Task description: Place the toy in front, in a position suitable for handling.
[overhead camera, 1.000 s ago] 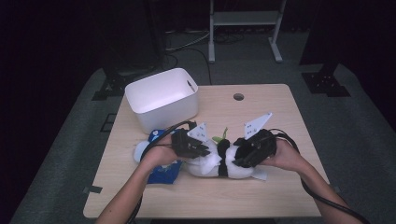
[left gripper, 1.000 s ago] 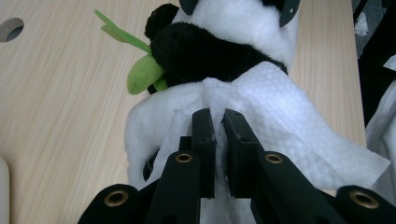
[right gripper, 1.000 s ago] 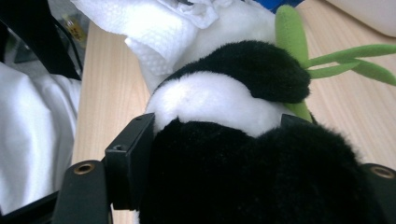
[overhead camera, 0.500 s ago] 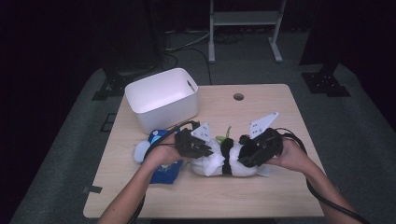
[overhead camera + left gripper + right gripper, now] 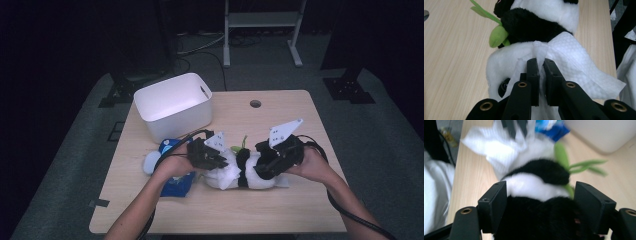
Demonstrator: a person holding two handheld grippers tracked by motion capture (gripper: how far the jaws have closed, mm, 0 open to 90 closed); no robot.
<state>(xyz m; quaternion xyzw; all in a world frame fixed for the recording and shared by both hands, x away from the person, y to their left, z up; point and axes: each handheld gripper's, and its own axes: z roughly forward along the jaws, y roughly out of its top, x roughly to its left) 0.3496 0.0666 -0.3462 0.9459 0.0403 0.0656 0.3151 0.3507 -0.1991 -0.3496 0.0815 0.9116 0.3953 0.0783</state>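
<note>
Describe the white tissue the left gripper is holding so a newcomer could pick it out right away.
Start at the white bin on the wooden table, then come toward the person to the panda toy lying between the two grippers. The tissue drapes over the panda's white end, pinched in the left gripper. Unlike the plush fur, it is thin, crinkled and dimpled.

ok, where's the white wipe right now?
High view: the wipe lies draped over the plush panda's left end, pinched by the left gripper, right of the blue packet.
</note>
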